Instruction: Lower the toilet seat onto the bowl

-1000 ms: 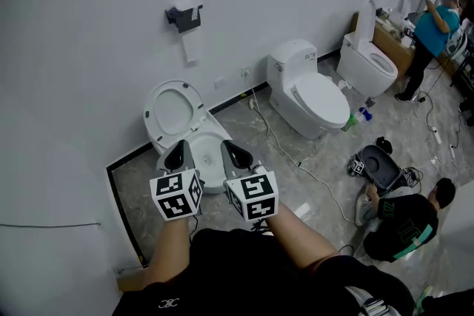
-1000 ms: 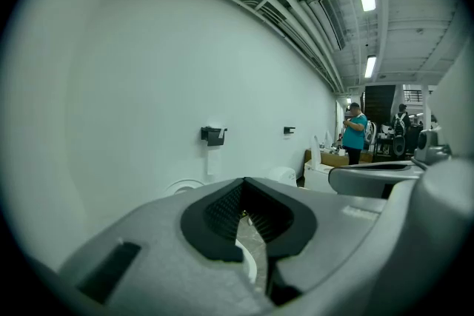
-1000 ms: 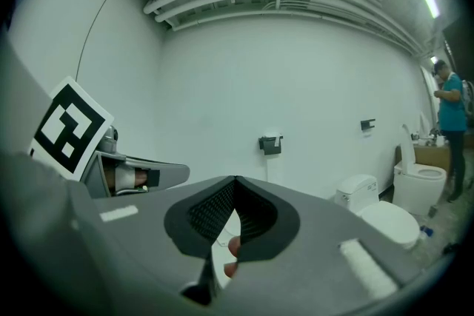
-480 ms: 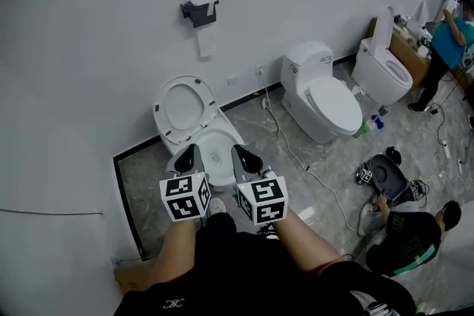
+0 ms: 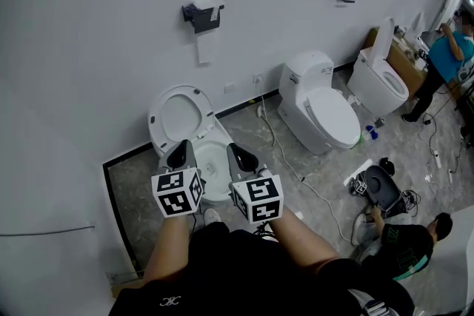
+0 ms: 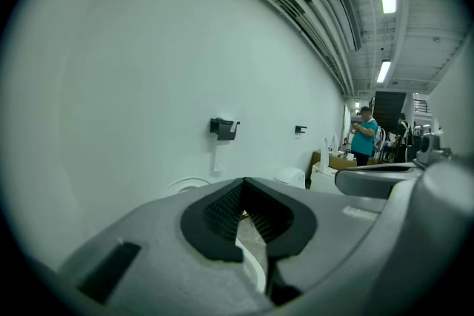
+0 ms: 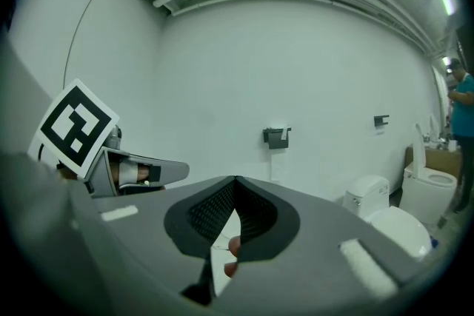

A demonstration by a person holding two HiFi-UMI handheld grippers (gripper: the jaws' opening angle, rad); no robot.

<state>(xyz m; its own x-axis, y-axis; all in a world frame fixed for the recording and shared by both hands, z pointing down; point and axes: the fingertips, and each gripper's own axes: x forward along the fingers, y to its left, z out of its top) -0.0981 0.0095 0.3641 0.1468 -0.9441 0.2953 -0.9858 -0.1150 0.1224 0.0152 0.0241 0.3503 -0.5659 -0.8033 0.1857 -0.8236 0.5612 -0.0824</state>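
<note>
Hardly shifted: left gripper (image 5: 178,152), right gripper (image 5: 238,154) above bowl (image 5: 210,160) | fingers together, empty | toilet seat (image 5: 180,115) upright

Person wearing black clothing (image 5: 244,270) with a small white logo (image 5: 169,302). Left gripper (image 5: 178,154) and right gripper (image 5: 241,157): grey bodies, black ribbed fingers (image 6: 222,211), black-and-white marker cubes (image 5: 257,197).

A closed toilet (image 5: 333,115) stands near what seems a wall-mounted paper holder (image 5: 202,14).

Nothing legible as words or numbers. Only black-and-white square codes on the left cube (image 5: 178,193) and right cube (image 5: 257,199). Small white logo on the black shirt (image 5: 169,302), too blurred to read.
</note>
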